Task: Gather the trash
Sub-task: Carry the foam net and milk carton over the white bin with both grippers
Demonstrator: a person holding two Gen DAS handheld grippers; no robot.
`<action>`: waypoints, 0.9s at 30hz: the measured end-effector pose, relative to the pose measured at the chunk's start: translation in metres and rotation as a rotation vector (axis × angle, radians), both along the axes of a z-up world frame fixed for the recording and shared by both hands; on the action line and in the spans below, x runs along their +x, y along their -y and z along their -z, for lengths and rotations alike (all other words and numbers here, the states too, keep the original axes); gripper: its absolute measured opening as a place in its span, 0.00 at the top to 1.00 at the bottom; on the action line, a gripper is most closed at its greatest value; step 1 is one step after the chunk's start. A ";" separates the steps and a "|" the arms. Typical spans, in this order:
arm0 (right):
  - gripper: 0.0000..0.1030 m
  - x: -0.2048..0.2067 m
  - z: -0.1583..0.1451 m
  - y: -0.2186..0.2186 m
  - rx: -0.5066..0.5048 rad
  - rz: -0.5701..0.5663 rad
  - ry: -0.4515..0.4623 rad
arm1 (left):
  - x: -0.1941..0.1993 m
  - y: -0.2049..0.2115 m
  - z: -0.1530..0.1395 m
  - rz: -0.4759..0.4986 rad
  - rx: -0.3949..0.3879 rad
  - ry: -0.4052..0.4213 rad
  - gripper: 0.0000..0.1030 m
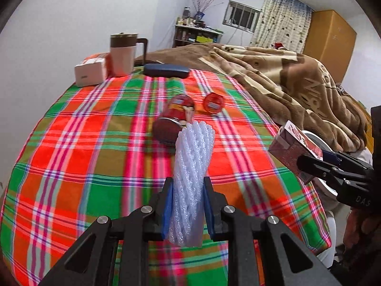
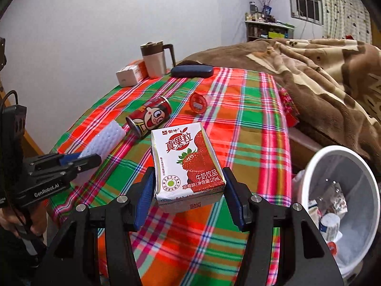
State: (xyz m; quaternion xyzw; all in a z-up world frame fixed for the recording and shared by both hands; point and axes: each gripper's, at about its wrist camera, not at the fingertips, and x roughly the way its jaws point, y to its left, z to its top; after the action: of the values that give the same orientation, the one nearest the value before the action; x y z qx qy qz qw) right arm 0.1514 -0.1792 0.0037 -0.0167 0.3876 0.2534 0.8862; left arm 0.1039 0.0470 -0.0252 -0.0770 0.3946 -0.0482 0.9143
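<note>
My left gripper (image 1: 188, 186) is shut on a white foam fruit net (image 1: 193, 166) and holds it above the plaid tablecloth; the net also shows in the right wrist view (image 2: 104, 140). My right gripper (image 2: 188, 178) is shut on a strawberry milk carton (image 2: 185, 164), held above the table; the carton also shows in the left wrist view (image 1: 295, 150). A red can (image 2: 148, 119) lies on its side mid-table. A red round lid (image 2: 198, 103) lies beside it. A white trash bin (image 2: 309, 178) with several pieces of trash inside stands at the table's right edge.
At the table's far edge stand a pink mug with a brown lid (image 2: 154, 58), a small white and orange box (image 2: 131, 72) and a dark glasses case (image 2: 191, 71). A bed with a brown blanket (image 2: 321, 71) lies to the right. A red packet (image 2: 289, 109) hangs at the table's edge.
</note>
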 end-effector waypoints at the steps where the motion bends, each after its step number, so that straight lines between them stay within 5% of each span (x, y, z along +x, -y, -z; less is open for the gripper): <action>1: 0.45 -0.001 0.000 0.003 0.002 0.009 0.003 | 0.000 0.004 0.000 0.008 0.002 0.001 0.77; 27: 0.45 -0.016 -0.003 0.088 0.026 0.209 0.036 | 0.014 0.101 -0.011 0.206 0.023 0.024 0.77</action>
State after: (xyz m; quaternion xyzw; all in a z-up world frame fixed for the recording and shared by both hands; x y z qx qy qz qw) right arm 0.1351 -0.2676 0.0066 0.0309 0.3679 0.1641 0.9148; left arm 0.1179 -0.0538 -0.0139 -0.0249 0.3902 -0.1383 0.9099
